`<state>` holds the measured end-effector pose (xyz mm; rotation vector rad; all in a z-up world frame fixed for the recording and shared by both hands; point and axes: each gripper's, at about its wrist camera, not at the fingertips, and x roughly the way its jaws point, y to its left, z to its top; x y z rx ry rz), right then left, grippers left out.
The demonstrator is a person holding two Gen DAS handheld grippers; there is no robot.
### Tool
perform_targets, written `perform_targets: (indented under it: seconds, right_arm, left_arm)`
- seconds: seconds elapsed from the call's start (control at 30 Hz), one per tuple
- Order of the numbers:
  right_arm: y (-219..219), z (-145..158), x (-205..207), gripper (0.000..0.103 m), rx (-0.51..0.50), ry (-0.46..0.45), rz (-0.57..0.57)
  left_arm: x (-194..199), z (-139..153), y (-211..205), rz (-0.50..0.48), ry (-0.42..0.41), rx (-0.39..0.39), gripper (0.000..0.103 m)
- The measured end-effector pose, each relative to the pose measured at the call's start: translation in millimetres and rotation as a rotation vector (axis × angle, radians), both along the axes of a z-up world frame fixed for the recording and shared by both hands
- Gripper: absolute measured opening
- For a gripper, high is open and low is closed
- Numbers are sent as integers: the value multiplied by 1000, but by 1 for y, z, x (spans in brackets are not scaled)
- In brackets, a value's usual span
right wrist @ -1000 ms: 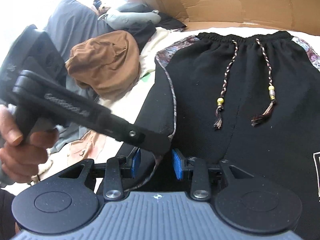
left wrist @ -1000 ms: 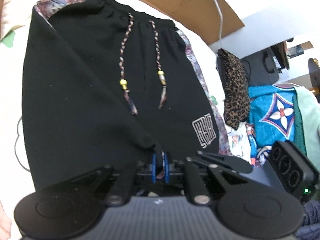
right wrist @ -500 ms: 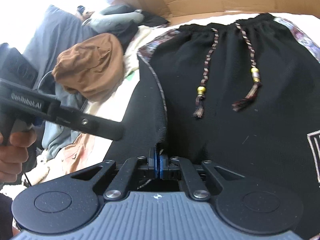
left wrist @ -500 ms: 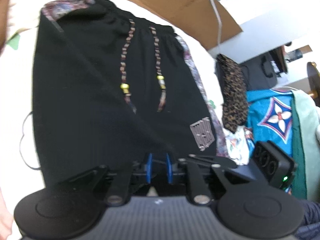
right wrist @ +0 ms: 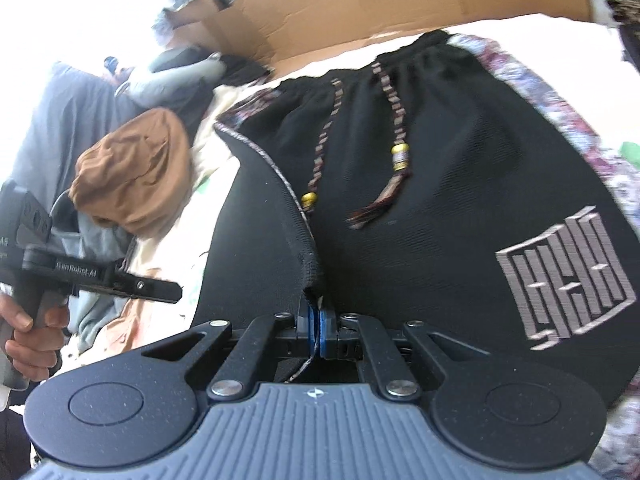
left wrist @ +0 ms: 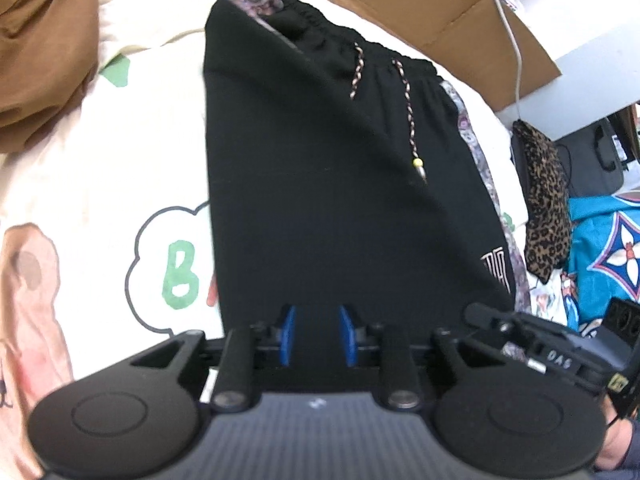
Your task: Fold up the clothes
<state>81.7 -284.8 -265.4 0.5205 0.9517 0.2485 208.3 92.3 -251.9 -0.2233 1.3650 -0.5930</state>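
A pair of black shorts (left wrist: 320, 200) is spread on a cream printed bedsheet (left wrist: 120, 152), waistband away from the cameras, with patterned side stripes and two braided drawstrings (right wrist: 394, 120). One side of the shorts is folded over the middle, so that a piped edge runs diagonally across the fabric.

In the left wrist view, the left gripper (left wrist: 317, 334) is seen with its blue pads set moderately apart and nothing between them; black fabric lies just beyond and below the fingers, and it cannot be told whether they touch it. Only one drawstring end with its yellow bead is shown here. Green lettering in a cloud outline is printed on the sheet to the left. A leopard-print pouch (left wrist: 546, 204) and a turquoise patterned cloth (left wrist: 600, 252) are seen at the right, both missing from the other view. Part of the right gripper enters at the lower right.

In the right wrist view, the right gripper (right wrist: 316, 330) is shown with its pads pressed together on the folded edge of the shorts, a thread hanging below them. A grey embroidered logo (right wrist: 568, 276), only partly seen by the other camera, is displayed in full. The left gripper (right wrist: 140, 286) is seen from the side, held in a hand (right wrist: 32, 340). A brown garment (right wrist: 136, 172) and a cardboard box (right wrist: 360, 4) lie behind.
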Motion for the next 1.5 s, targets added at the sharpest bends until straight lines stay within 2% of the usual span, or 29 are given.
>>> perform_targets:
  seconds: [0.67, 0.93, 1.13, 1.3, 1.43, 1.5]
  right_arm:
    - [-97, 1, -47, 0, -93, 67, -258]
    - [-134, 2, -33, 0, -146, 102, -326]
    - [-150, -8, -25, 0, -183, 115, -332]
    - [-158, -10, -40, 0, -166, 138, -350]
    - [-166, -11, -53, 0, -144, 137, -392]
    - [-169, -11, -60, 0, -134, 131, -419]
  left_arm:
    - [-17, -24, -33, -110, 97, 36, 28]
    - [-22, -29, -36, -130, 117, 51, 28]
    - [-22, -29, -37, -135, 118, 59, 28]
    - [-14, -28, -51, -138, 149, 65, 28]
    - [-17, -24, -59, -163, 181, 99, 28]
    - [-18, -17, -69, -208, 178, 134, 28]
